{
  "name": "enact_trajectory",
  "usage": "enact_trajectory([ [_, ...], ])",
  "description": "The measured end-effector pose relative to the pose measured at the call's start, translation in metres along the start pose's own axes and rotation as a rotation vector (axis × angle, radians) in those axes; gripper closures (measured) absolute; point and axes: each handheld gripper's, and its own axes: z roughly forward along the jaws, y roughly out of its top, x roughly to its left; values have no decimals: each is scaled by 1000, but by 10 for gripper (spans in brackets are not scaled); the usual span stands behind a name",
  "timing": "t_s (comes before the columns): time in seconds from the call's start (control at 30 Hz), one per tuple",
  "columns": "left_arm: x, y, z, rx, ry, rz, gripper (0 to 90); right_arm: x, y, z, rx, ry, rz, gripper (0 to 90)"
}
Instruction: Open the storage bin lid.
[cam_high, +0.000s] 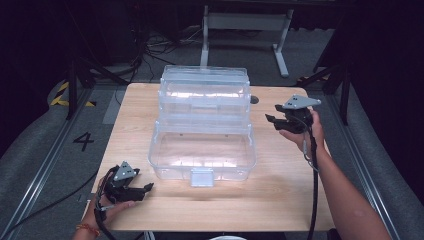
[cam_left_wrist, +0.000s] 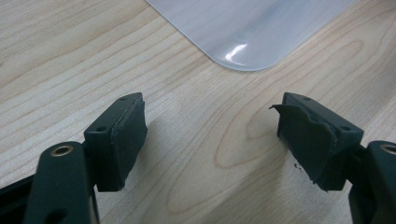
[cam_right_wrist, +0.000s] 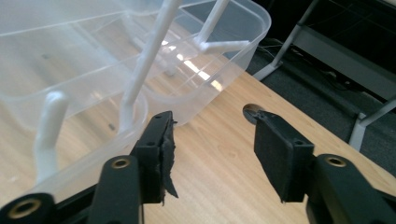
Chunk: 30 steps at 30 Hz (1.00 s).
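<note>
A clear plastic tiered storage box (cam_high: 202, 125) stands open at the middle of the light wooden desk (cam_high: 280, 195), its upper trays stepped back toward the far edge. The right hand-held gripper (cam_high: 272, 120) hovers just beside the box's right side, jaws parted with nothing between them; in the right gripper view the box's white hinge arms (cam_right_wrist: 140, 70) rise close ahead. The left hand-held gripper (cam_high: 146, 189) rests near the front left corner, released and grasping nothing, with bare wood between its pads (cam_left_wrist: 126, 140).
</note>
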Motion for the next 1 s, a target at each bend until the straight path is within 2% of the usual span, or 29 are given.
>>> enact_trajectory([
  [0.1,0,0,0,1,0,-1,245,2,-5,-3,10,1,-4,428],
  [0.13,0,0,0,1,0,-1,244,2,-7,-4,26,11,9,405],
  [0.17,0,0,0,1,-1,-1,244,4,-10,-6,18,3,11,405],
  [0.27,0,0,0,1,-1,-1,244,7,-19,-11,31,-3,-2,371],
  [0.33,0,0,0,1,-2,-2,244,9,-26,-14,26,-7,-13,371],
  [0.43,-1,0,0,2,-5,-10,244,14,-36,-18,49,-7,-36,354],
  [0.63,-1,0,0,3,-3,-12,242,21,-56,-26,55,16,-33,340],
  [1.0,-1,0,0,4,-2,-12,241,31,-93,-41,77,21,-25,314],
])
